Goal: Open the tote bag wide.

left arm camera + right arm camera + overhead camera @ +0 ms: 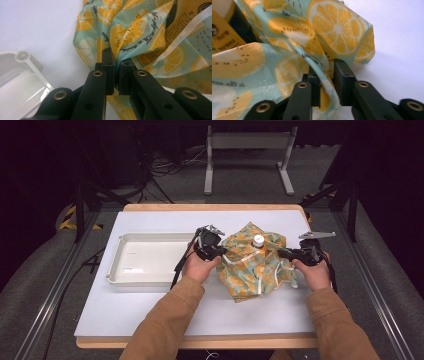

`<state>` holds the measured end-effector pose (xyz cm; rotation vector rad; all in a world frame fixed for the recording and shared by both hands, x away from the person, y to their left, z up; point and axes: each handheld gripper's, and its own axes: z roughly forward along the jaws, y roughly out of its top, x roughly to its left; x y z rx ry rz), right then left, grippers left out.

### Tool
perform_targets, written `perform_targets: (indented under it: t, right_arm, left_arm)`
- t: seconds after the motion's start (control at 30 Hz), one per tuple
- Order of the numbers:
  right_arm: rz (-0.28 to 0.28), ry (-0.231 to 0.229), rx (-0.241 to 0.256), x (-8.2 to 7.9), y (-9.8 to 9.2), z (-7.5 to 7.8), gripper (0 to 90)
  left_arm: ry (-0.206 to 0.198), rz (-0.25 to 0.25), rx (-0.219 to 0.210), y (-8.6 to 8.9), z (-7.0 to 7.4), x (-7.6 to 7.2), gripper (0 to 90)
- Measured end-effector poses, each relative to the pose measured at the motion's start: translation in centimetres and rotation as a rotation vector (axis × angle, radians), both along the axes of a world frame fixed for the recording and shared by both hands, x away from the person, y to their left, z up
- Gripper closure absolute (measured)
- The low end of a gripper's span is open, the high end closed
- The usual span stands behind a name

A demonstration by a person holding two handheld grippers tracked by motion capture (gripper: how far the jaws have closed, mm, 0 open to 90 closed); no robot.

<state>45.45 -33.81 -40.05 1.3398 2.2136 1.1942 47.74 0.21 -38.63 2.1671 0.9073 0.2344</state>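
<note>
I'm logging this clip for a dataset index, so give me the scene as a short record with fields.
Work in hand: a teal fabric bag printed with orange slices is held at both sides
Left gripper: shut on the bag's left edge
Right gripper: shut on the bag's right edge
Inside the bag: a dark bottle with a white cap, cap poking out of the top
Left of the bag: an empty white plastic tray
Surface: white table top

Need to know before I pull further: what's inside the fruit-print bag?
A bottle: its white cap pokes out of the fruit-print bag, and its yellow label shows through the opening. The bottle's lower part and anything else inside are covered.
</note>
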Motion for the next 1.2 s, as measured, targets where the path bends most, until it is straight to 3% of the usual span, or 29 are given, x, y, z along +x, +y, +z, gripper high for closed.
perform_targets:
  t: [0.3, 0.47, 0.5, 0.53, 0.57, 0.63, 0.8, 0.93, 1.03, 1.2]
  right_arm:
    - [0.000, -0.057, 0.037, -1.5, -1.0, 1.3, 56.4]
    - [-0.008, -0.165, 0.052, -3.4, -1.3, 3.3, 48.3]
    - [-0.008, -0.165, 0.052, -3.4, -1.3, 3.3, 48.3]
    - [-0.002, -0.208, 0.054, -4.2, -1.2, 4.2, 47.5]
    - [-0.002, -0.208, 0.054, -4.2, -1.2, 4.2, 47.5]
    - [0.023, -0.252, 0.069, -5.0, -0.8, 5.1, 48.9]
    - [0.110, -0.302, 0.094, -5.9, 0.7, 6.2, 51.2]
    - [0.169, -0.309, 0.095, -5.9, 1.8, 6.2, 50.9]
    - [0.213, -0.267, 0.096, -5.3, 2.4, 5.6, 46.0]
    - [0.215, -0.232, 0.080, -4.9, 2.9, 4.6, 39.9]
  left_arm:
    - [0.001, 0.000, -0.006, 0.0, -0.1, -0.1, 85.6]
    - [0.002, -0.001, -0.007, 0.0, 0.0, -0.2, 85.6]
    - [0.002, -0.001, -0.007, 0.0, 0.0, -0.2, 85.6]
    - [0.003, -0.002, -0.007, 0.0, 0.0, -0.2, 85.6]
    - [0.003, -0.002, -0.007, 0.0, 0.0, -0.2, 85.6]
    - [0.003, -0.002, -0.009, 0.0, 0.0, -0.2, 85.5]
    - [0.000, -0.004, -0.015, -0.1, 0.0, -0.3, 85.4]
    - [0.001, -0.009, -0.017, 0.0, 0.1, -0.4, 84.9]
    - [-0.002, -0.012, -0.019, 0.1, 0.2, -0.5, 84.9]
    - [0.001, -0.013, -0.026, 0.3, 0.1, -0.5, 84.7]
